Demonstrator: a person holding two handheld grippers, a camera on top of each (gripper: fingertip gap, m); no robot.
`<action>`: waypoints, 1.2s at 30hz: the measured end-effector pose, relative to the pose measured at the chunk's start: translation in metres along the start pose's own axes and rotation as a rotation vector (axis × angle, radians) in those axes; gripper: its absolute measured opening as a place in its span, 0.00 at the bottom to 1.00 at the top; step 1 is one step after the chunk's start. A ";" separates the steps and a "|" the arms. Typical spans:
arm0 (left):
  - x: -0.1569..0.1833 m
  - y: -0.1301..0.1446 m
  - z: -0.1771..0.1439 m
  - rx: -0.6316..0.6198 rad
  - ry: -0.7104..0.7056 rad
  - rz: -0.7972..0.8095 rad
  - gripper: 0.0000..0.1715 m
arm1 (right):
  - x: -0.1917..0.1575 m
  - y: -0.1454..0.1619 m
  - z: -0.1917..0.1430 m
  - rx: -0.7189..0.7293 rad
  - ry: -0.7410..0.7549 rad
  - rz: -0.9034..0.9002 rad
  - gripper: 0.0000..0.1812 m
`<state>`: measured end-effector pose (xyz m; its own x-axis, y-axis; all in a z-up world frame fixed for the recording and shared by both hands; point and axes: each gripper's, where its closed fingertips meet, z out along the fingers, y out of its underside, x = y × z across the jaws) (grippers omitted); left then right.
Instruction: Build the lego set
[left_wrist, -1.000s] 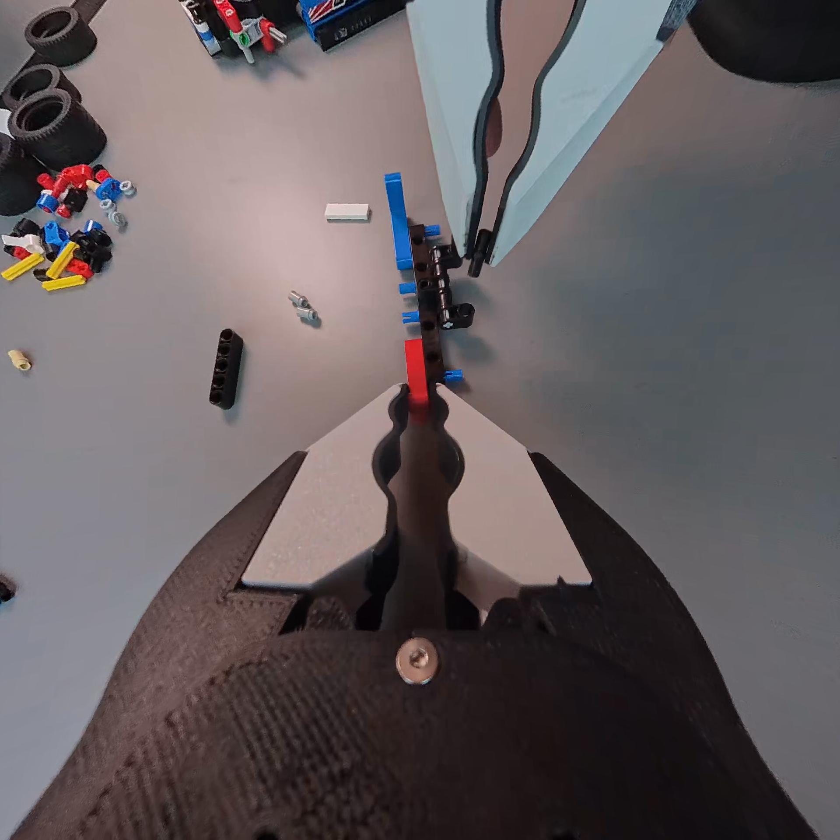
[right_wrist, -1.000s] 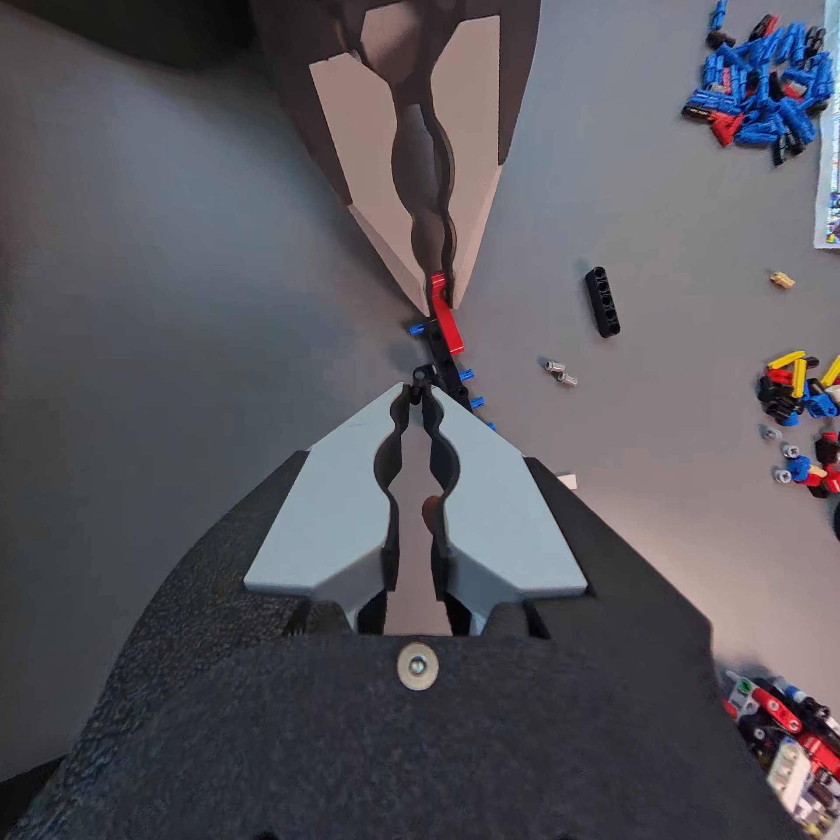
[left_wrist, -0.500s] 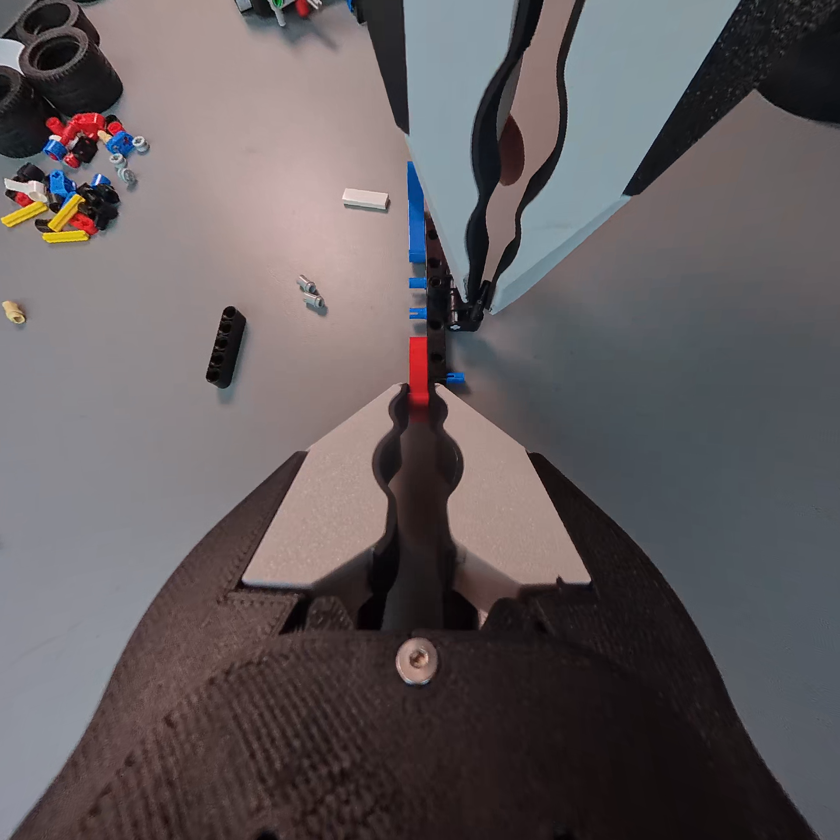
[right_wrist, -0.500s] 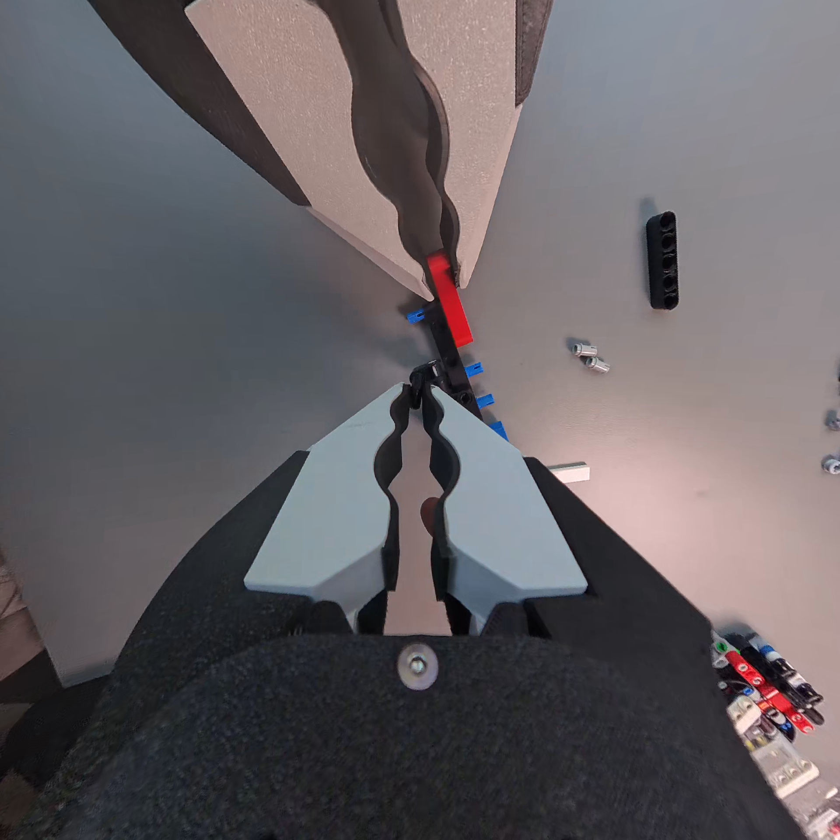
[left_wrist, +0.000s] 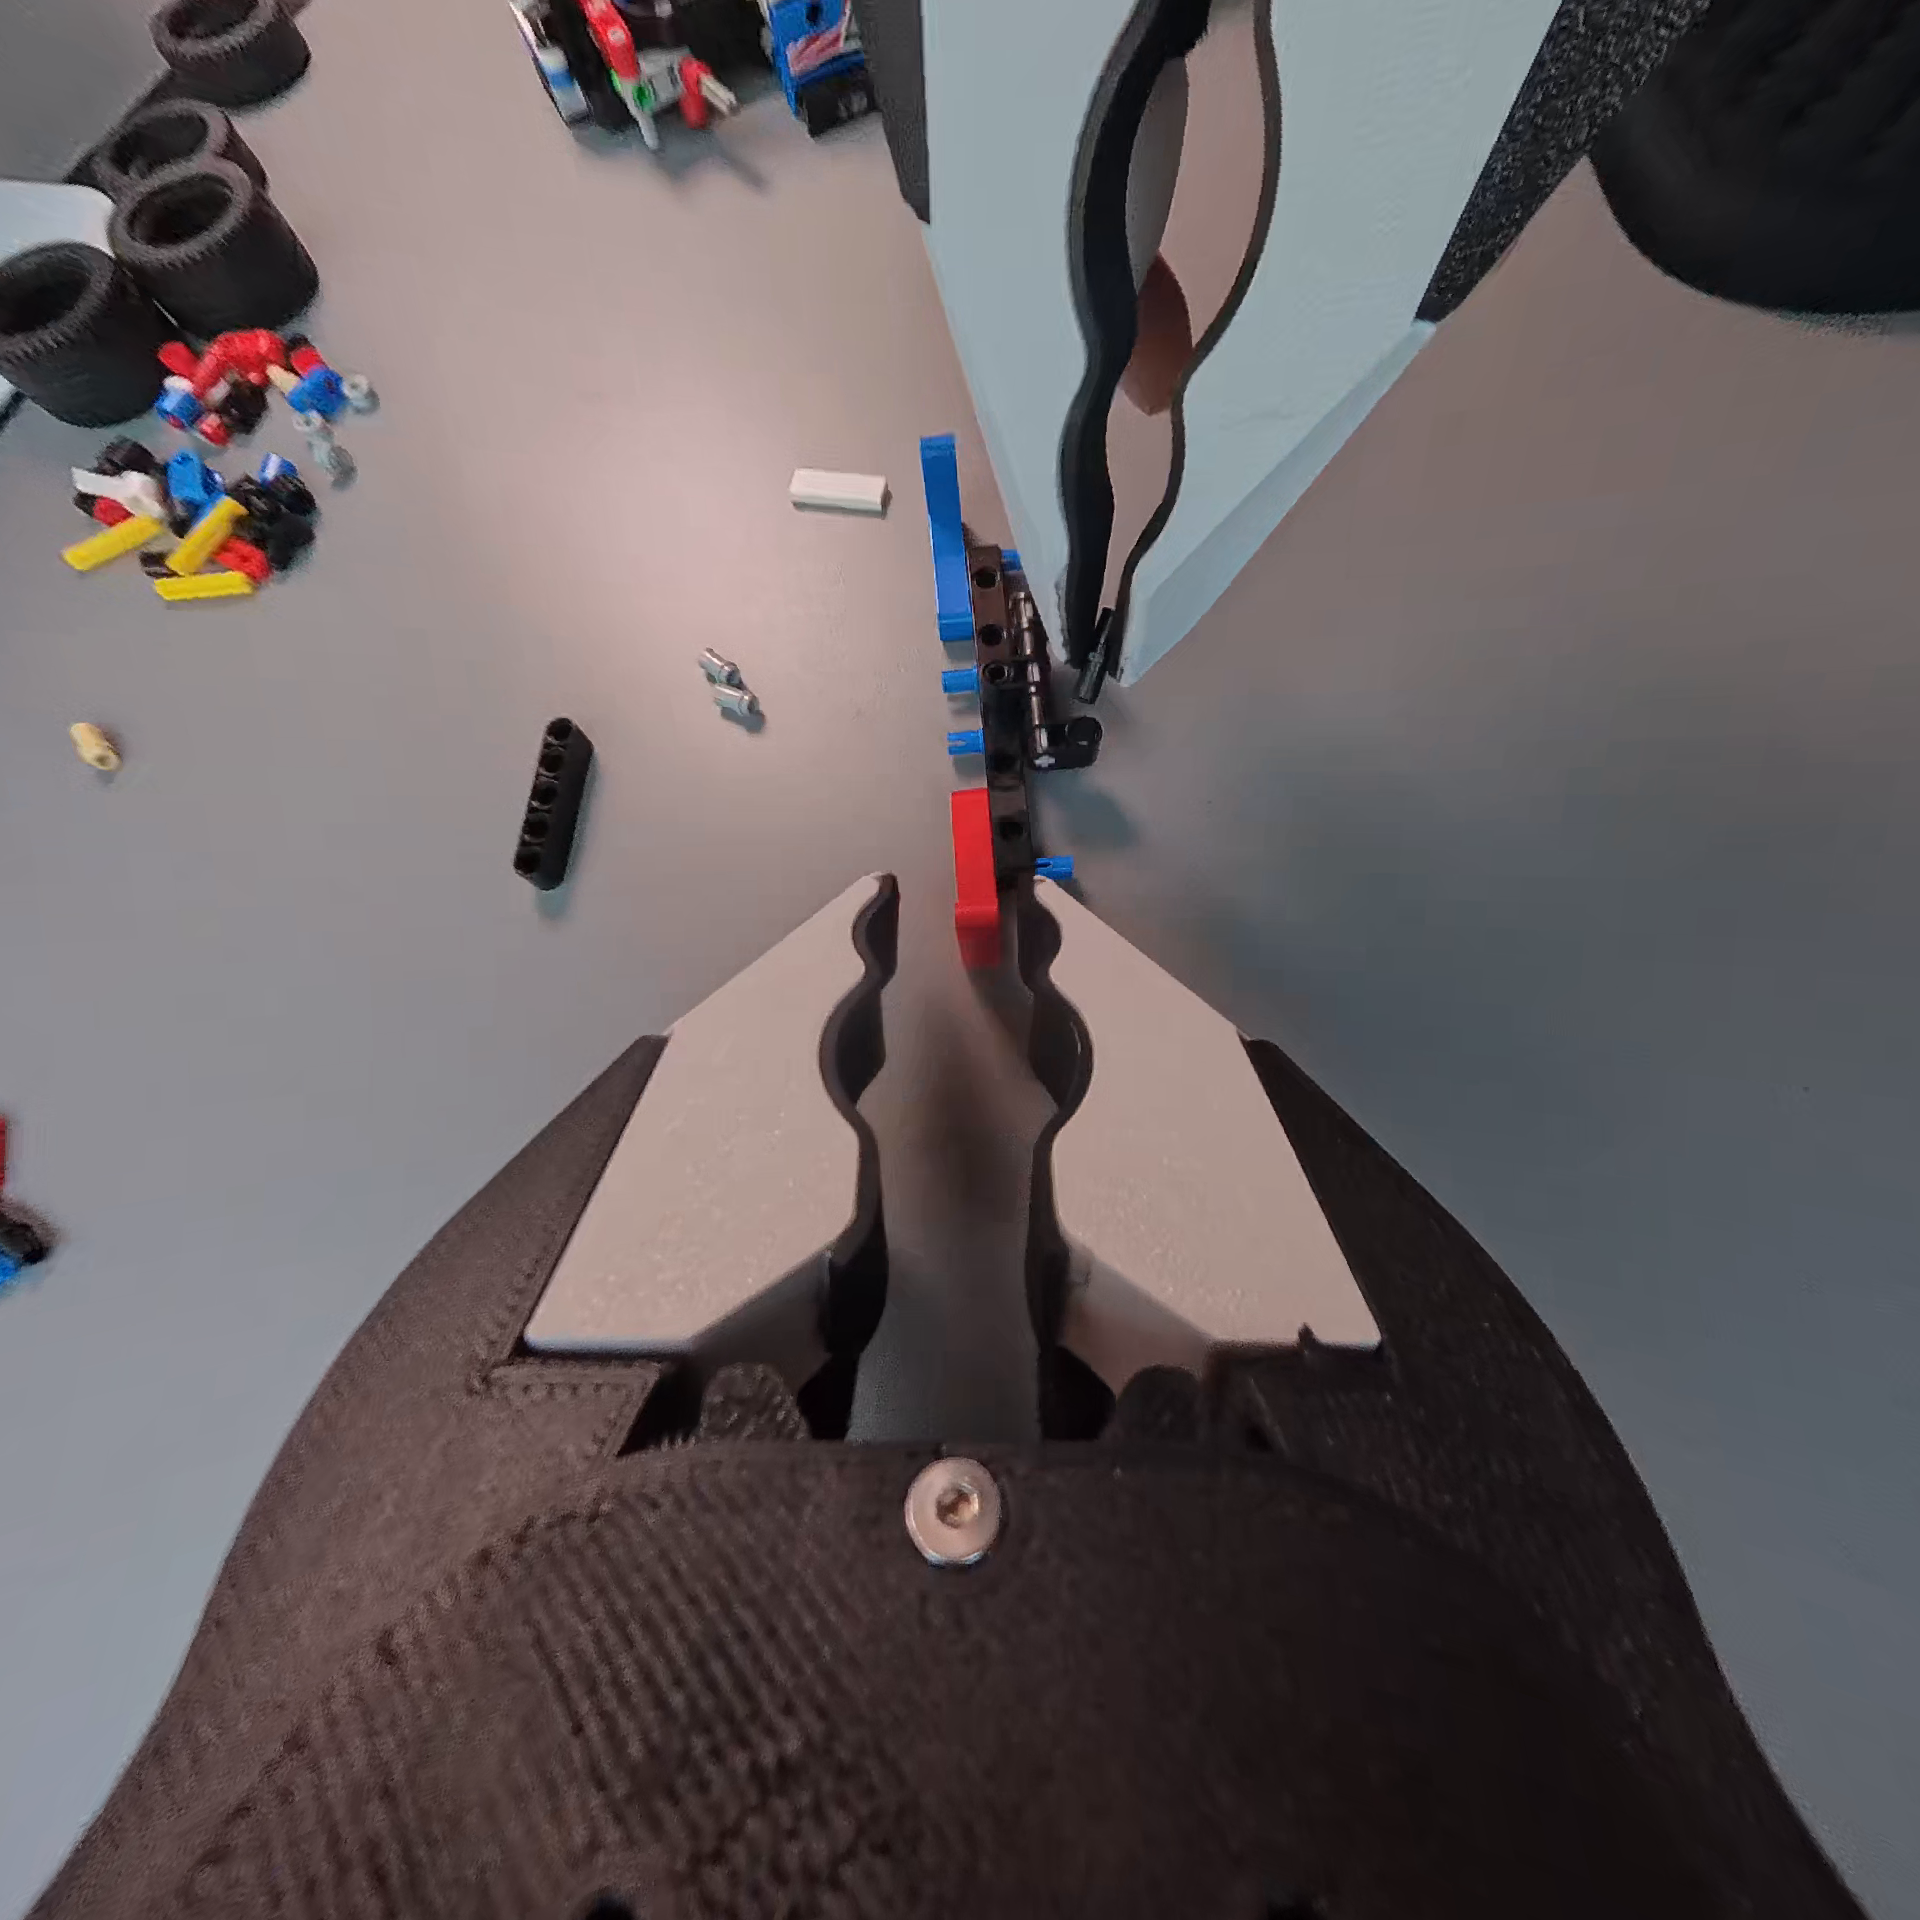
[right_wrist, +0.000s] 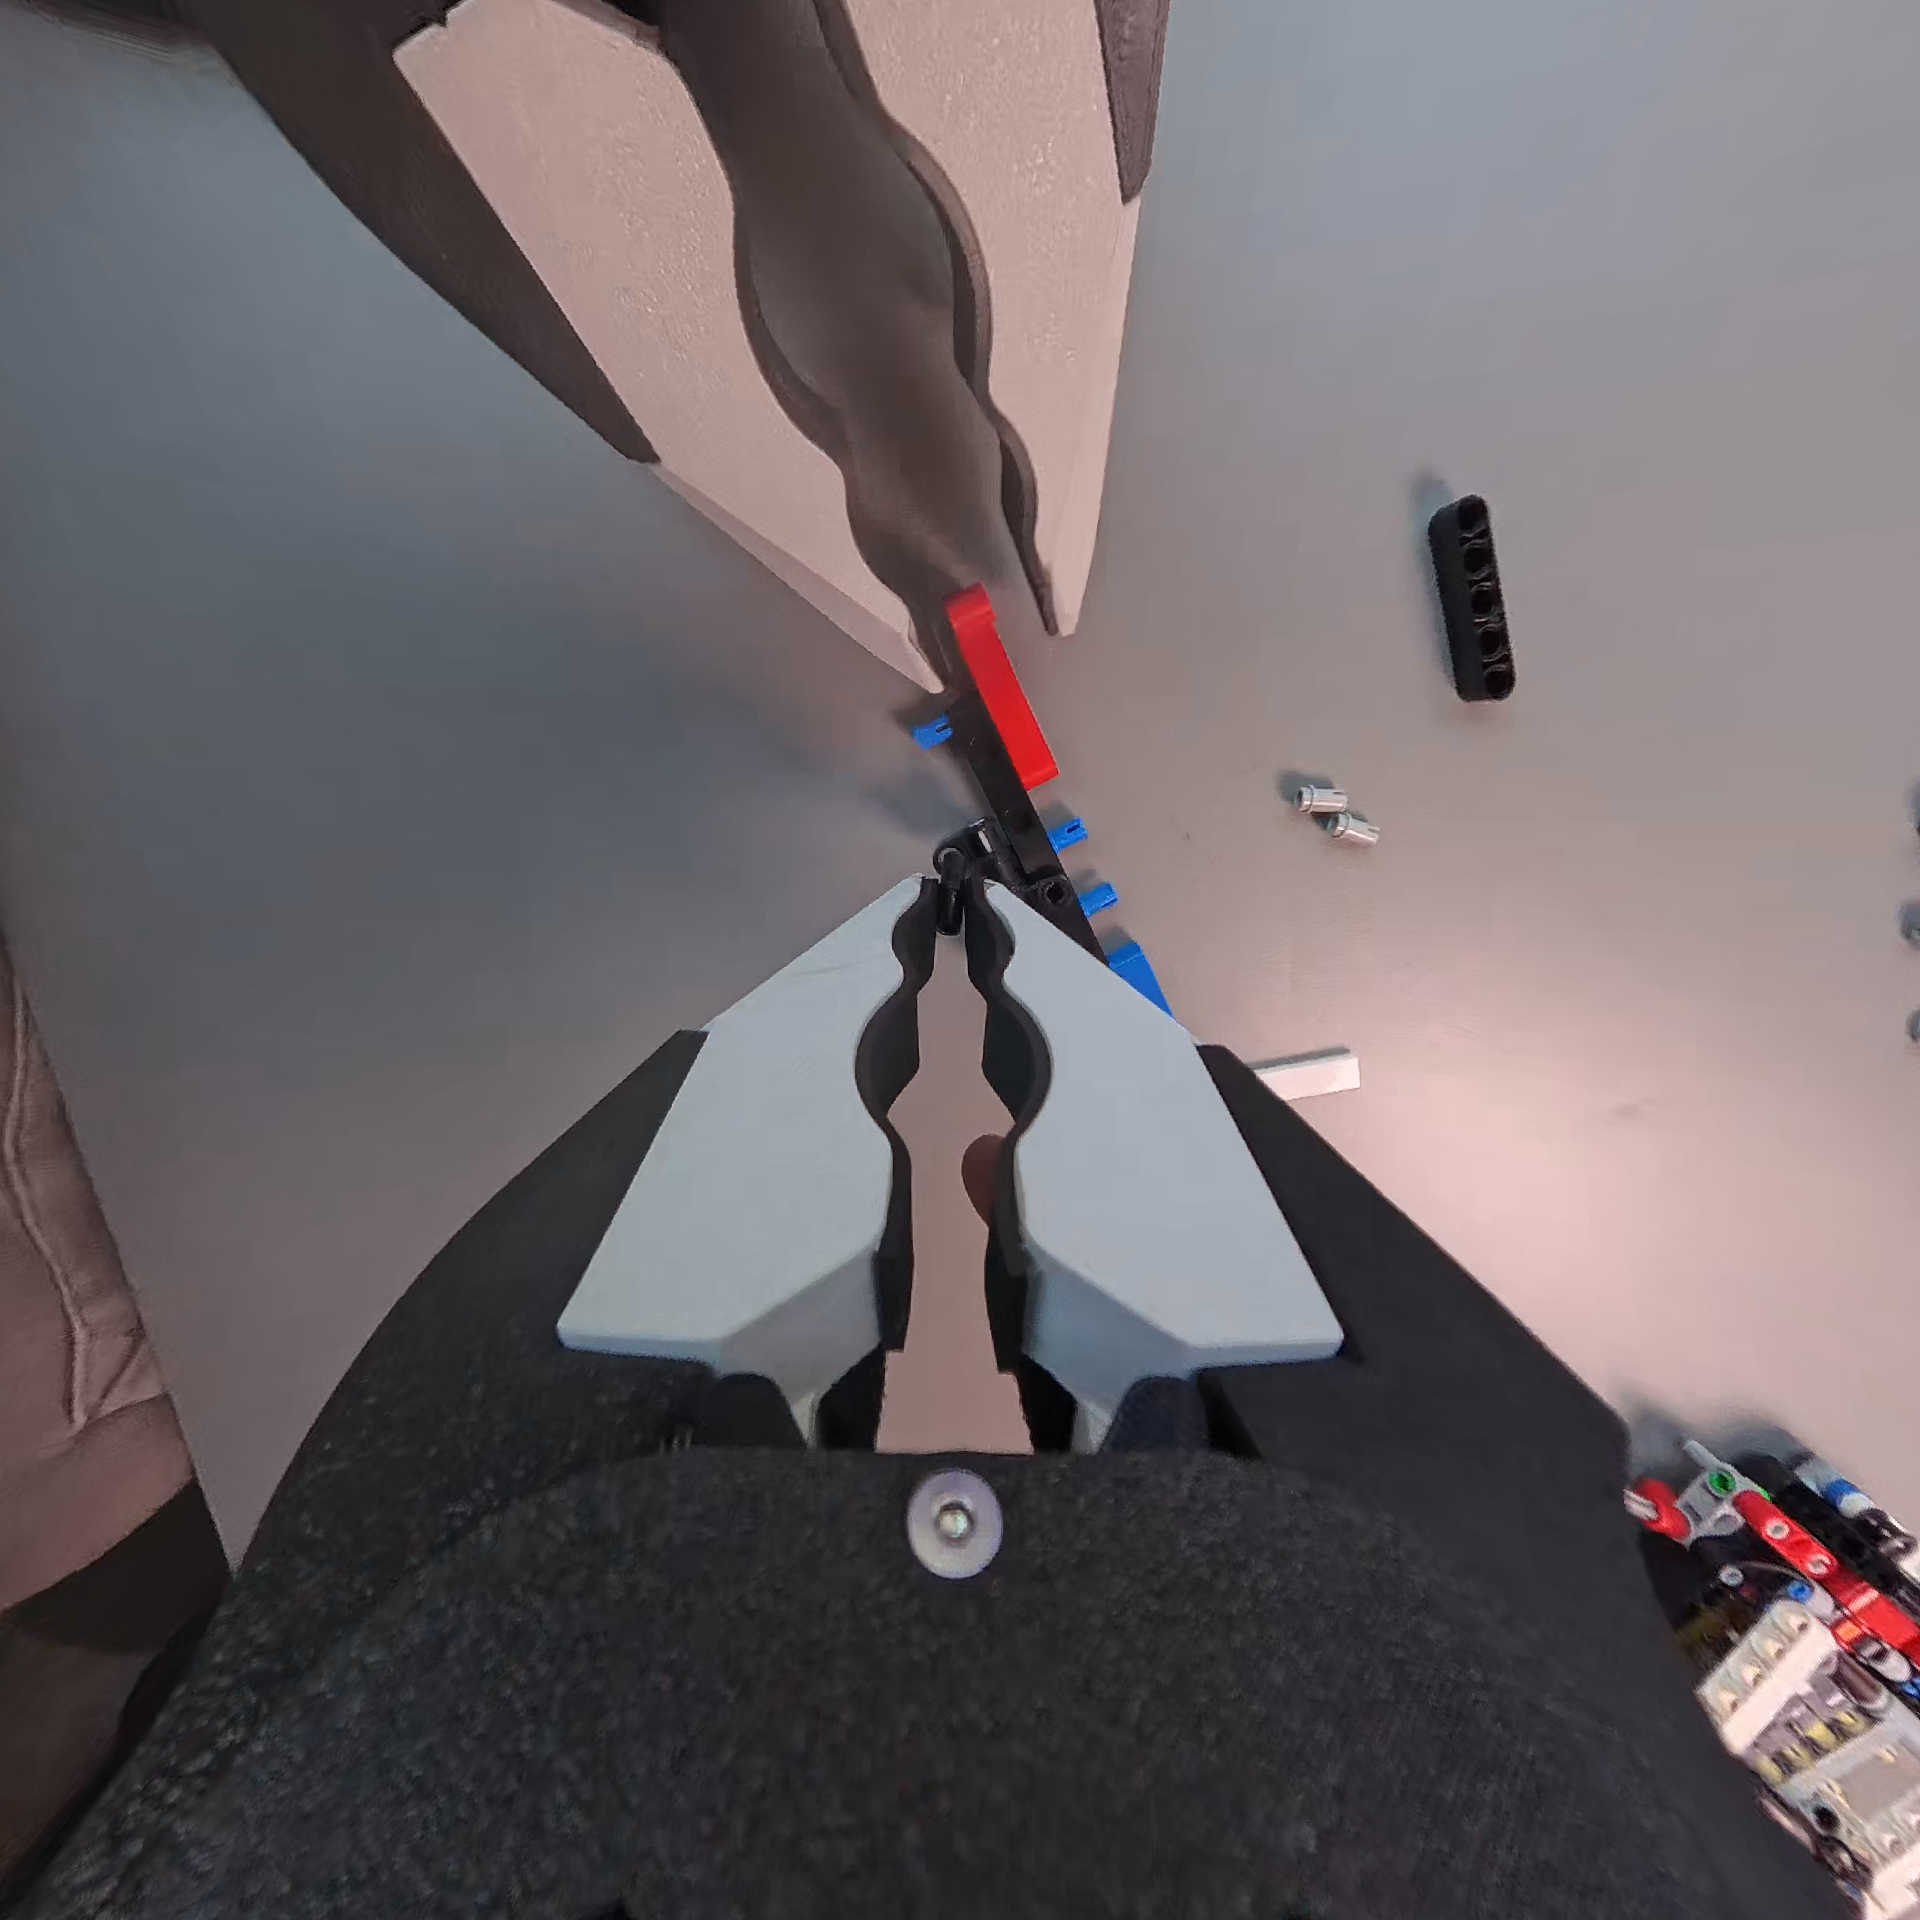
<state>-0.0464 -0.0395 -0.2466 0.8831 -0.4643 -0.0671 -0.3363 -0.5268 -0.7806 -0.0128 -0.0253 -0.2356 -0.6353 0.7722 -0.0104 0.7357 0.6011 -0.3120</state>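
A thin black beam (left_wrist: 1003, 717) with blue pins, a red piece (left_wrist: 975, 862) at its near end and a blue piece (left_wrist: 943, 540) at its far end stands on edge over the grey table. My left gripper (left_wrist: 964, 899) is open, its tips on either side of the red piece. My right gripper (right_wrist: 951, 896) is shut on a small black pin (left_wrist: 1096, 655), just beside a black connector (left_wrist: 1070, 740) on the beam. In the right wrist view the beam (right_wrist: 1013, 821) runs from my tips to the left gripper (right_wrist: 992, 649). I cannot tell whether the beam rests on the table.
Left of the beam lie a loose black beam (left_wrist: 553, 802), two grey pins (left_wrist: 729, 681), a white tile (left_wrist: 838, 488) and a tan pin (left_wrist: 96, 744). Farther left are a pile of small parts (left_wrist: 197, 499) and black tyres (left_wrist: 177, 239). A partly built model (right_wrist: 1808, 1621) sits at the far edge. The gap from one gripper's tips to the other's is roughly 5 cm. From the right gripper's tips to the white tile (left_wrist: 838, 488) is close to 10 cm.
My left gripper has opened and let go of the red piece. My right gripper, which had pressed up to the black connector, has drawn back a little with the pin still in its tips.
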 end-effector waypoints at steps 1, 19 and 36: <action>-0.001 -0.006 -0.005 0.038 0.002 0.008 0.13 | -0.002 -0.004 -0.005 0.051 -0.007 -0.002 0.02; 0.049 -0.055 -0.034 0.337 0.229 0.105 0.04 | -0.035 -0.031 -0.040 0.463 -0.029 -0.063 0.02; 0.055 -0.053 -0.034 0.325 0.260 0.122 0.01 | -0.040 -0.031 -0.043 0.503 0.027 -0.144 0.02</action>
<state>0.0092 -0.0608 -0.1877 0.7176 -0.6950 -0.0449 -0.2763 -0.2249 -0.9344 -0.0001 -0.0665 -0.1848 -0.7103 0.6983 0.0889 0.4335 0.5334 -0.7263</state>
